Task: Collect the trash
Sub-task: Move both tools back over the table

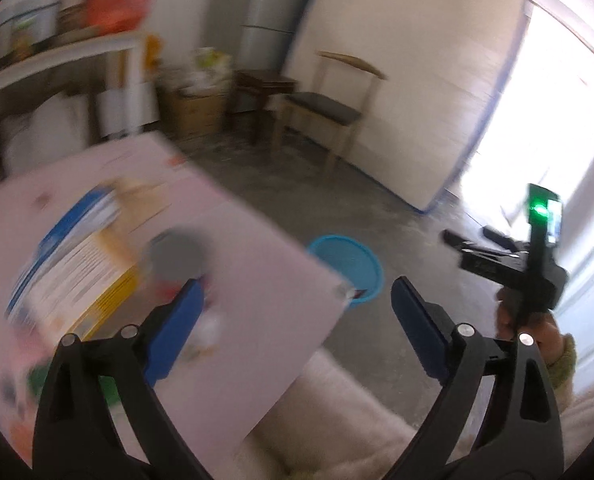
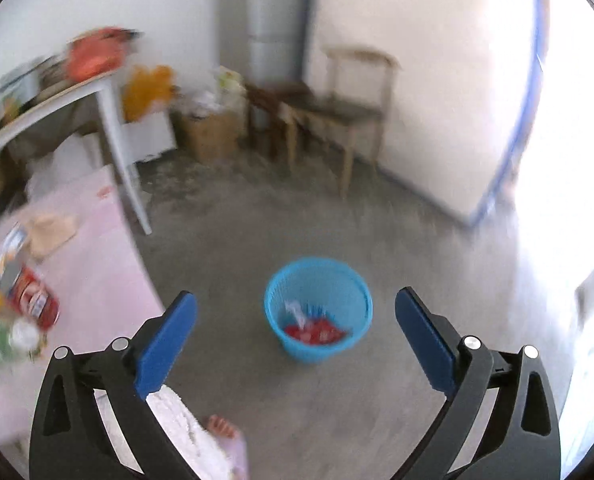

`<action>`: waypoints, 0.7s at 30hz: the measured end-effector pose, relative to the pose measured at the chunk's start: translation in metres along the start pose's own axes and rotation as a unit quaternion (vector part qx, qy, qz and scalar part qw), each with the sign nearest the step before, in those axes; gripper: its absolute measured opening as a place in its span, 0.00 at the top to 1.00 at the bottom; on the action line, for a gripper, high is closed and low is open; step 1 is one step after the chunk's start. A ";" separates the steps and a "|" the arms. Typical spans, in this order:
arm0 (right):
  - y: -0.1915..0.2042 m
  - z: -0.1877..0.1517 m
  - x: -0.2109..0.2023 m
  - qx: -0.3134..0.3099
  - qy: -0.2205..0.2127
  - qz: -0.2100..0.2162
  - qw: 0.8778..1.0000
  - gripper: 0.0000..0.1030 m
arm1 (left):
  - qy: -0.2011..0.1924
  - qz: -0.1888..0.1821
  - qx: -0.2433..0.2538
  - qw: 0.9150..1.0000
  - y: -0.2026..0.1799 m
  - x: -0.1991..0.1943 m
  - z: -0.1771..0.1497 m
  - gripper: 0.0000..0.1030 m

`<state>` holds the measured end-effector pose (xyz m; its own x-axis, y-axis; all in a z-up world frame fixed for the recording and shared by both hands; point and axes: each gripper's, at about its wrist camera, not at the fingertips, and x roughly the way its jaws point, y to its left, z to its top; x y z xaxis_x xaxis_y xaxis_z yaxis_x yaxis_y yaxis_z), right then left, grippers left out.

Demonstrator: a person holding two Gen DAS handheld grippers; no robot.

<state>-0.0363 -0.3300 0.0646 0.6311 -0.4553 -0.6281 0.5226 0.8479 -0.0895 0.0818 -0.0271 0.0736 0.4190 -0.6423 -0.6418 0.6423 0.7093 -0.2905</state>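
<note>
Both the left gripper [image 1: 297, 300] and the right gripper [image 2: 295, 316] are wide open and hold nothing. The blue bin [image 2: 318, 308] sits on the floor at the bottom middle of the right view with red wrappers [image 2: 317, 332] already inside, so the next step looks like reaching for more trash. More trash, like the red packet [image 2: 35, 300], lies on the pink table [image 1: 237, 232] at the left, and the table's edge partly hides the bin in the left view.

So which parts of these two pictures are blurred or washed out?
Left wrist view: pink table top and its clutter smeared by motion, window side at right blown out white. Right wrist view: softer all over, right edge overexposed, blue plastic basket fairly readable.
</note>
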 end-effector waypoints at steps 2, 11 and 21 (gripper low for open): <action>0.026 -0.002 -0.014 -0.043 -0.035 0.022 0.998 0.06 | -0.009 0.030 -0.038 0.999 0.023 -0.022 -0.019 0.09; 0.113 -0.009 -0.033 -0.101 -0.007 0.247 0.964 0.06 | -0.052 0.166 -0.170 0.970 0.105 -0.090 -0.107 0.09; 0.204 -0.022 -0.065 -0.169 0.019 0.374 0.912 0.06 | -0.070 0.177 -0.195 0.962 0.147 -0.096 -0.125 0.09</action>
<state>0.0172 -0.1213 0.0704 0.7149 0.2884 -0.6370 -0.2558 0.9557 0.1455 0.0557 0.1747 0.0040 0.6671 -0.3543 -0.6553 0.1653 0.9281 -0.3336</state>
